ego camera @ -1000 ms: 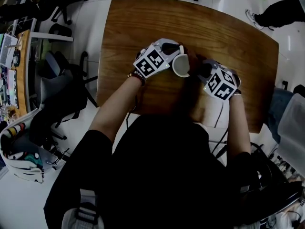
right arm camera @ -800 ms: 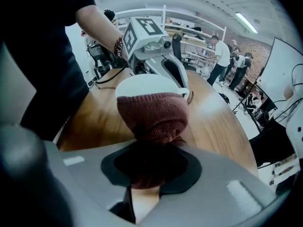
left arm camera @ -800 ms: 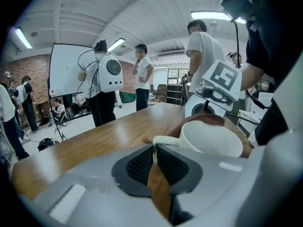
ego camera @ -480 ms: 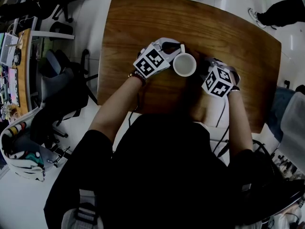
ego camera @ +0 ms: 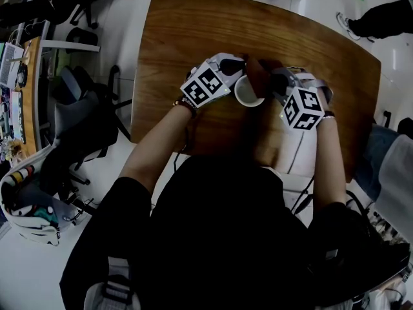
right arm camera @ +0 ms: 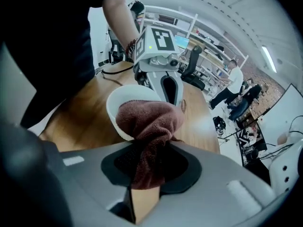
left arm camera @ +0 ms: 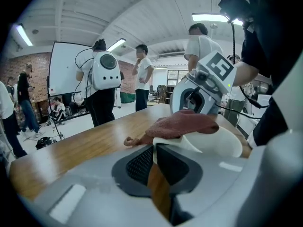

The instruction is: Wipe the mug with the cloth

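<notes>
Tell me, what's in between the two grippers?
The white mug, with the brown cloth draped over its rim. The head view shows both between the left gripper and right gripper.

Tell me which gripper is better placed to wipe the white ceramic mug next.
Right. The right gripper is shut on the reddish-brown terry cloth draped over the rim of the white ceramic mug; the left gripper only grips its handle.
</notes>
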A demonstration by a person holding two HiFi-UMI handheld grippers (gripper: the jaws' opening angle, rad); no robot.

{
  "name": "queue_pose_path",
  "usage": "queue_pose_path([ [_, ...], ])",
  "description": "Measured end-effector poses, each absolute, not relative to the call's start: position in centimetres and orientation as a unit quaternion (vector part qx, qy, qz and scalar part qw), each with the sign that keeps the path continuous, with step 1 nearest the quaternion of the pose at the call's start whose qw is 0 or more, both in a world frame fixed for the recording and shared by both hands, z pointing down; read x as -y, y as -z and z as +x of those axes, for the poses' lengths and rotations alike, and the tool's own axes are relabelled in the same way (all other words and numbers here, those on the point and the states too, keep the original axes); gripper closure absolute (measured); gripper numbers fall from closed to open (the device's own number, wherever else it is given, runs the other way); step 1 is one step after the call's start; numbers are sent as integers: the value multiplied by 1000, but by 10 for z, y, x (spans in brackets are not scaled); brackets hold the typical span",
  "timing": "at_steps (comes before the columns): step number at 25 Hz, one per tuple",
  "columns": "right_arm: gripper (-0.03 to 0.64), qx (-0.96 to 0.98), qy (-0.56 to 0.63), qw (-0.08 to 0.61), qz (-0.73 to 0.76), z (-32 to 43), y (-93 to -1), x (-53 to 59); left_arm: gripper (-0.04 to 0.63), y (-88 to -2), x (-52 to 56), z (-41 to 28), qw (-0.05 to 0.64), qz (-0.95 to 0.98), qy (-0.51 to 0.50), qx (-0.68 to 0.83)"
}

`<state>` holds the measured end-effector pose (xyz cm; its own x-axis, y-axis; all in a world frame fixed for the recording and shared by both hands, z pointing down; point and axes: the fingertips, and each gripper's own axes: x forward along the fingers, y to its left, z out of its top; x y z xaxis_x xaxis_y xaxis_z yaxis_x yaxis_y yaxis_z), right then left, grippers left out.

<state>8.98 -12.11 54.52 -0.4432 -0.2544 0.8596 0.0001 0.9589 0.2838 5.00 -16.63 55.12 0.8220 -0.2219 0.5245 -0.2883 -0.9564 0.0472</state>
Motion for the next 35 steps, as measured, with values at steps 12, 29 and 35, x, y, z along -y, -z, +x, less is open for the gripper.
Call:
queue_pose_path([
  [12, 515, 823, 144, 549, 24, 78, -581, 125, 578, -552, 165, 51, 67, 953, -265, 133],
  [29, 515, 793, 137, 590, 66, 87, -599, 112, 578, -553, 163, 47, 78, 950, -268, 140],
  [35, 515, 805, 125, 572, 97, 93, -585, 105, 577, -556, 163, 47, 89, 950, -261, 148],
])
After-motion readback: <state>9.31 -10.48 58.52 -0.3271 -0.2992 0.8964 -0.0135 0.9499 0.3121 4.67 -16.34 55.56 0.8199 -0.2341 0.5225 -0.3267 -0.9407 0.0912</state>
